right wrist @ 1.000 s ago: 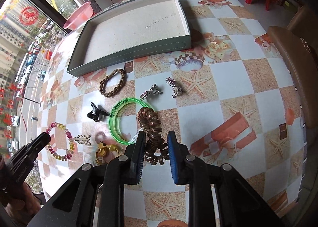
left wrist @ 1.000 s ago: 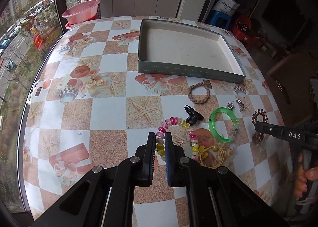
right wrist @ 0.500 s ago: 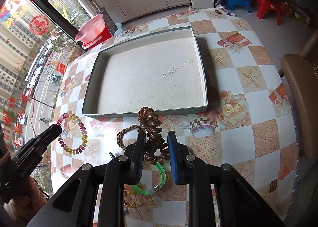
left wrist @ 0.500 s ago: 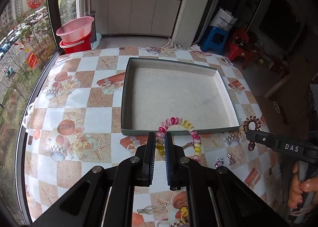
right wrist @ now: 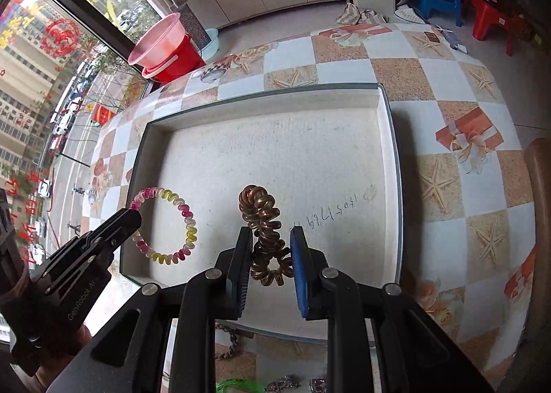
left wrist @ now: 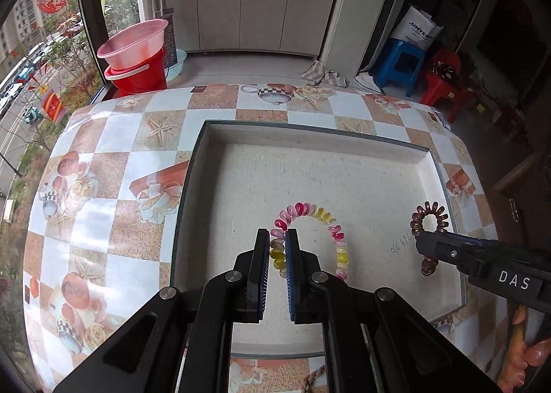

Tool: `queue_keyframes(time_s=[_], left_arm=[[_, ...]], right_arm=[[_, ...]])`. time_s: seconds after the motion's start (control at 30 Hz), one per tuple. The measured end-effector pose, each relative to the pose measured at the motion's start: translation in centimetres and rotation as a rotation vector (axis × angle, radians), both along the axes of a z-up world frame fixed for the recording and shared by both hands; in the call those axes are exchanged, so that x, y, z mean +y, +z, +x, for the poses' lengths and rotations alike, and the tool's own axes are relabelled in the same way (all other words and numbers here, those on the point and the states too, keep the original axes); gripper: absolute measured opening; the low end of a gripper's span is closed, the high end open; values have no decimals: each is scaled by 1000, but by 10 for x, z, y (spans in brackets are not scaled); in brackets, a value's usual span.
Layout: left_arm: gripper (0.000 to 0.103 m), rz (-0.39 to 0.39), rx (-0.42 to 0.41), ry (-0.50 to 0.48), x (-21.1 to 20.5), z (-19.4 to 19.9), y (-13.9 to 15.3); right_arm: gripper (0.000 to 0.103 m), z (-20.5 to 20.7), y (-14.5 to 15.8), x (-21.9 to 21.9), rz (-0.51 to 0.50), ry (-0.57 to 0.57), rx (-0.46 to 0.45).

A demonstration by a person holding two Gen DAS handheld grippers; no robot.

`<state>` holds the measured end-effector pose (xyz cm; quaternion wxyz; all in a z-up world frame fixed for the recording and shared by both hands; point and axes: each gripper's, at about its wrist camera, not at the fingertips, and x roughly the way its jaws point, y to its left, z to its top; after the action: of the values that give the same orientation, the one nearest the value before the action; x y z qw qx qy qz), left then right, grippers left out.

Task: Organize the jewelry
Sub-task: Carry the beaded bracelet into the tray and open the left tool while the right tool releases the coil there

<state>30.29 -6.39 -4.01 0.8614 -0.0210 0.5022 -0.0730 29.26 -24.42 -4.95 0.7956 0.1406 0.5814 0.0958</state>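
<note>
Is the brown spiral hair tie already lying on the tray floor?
No, the right gripper holds the brown spiral hair tie above the tray.

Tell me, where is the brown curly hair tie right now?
The brown curly hair tie hangs pinched in the right gripper above the tray, to the right of the pink-and-yellow coil bracelet.

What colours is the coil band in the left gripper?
Pink, white and yellow coil band, clearest in the right wrist view; left gripper.

Pink-yellow spiral bracelet [left wrist: 311, 241] and brown coil hair tie [right wrist: 266, 238] both hang over grey tray [right wrist: 389, 165].
</note>
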Motion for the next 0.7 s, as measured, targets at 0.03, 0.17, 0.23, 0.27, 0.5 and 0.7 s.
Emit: queue_keyframes(time_s=[0.03,0.17,0.23,0.27,0.5,0.7], left_arm=[[22,16,2,-2,-3,4,-4],[22,69,16,-6,-11,16,-20],[22,92,18,-8,-13,18,-26],[22,103,18,-7,-14,18,-28],[23,177,48,-5,-17,20,-46],[23,197,51,-3,-17,16,-46]], right_arm=[[24,5,-5,0,0,1,5],[24,22,-22,-1,-5,4,27],[24,27,-29,-1,-14,9,33],[24,30,-32,-1,-17,13,35],[33,31,-38,2,-32,22,35],[59,30,-35,3,-45,23,30]])
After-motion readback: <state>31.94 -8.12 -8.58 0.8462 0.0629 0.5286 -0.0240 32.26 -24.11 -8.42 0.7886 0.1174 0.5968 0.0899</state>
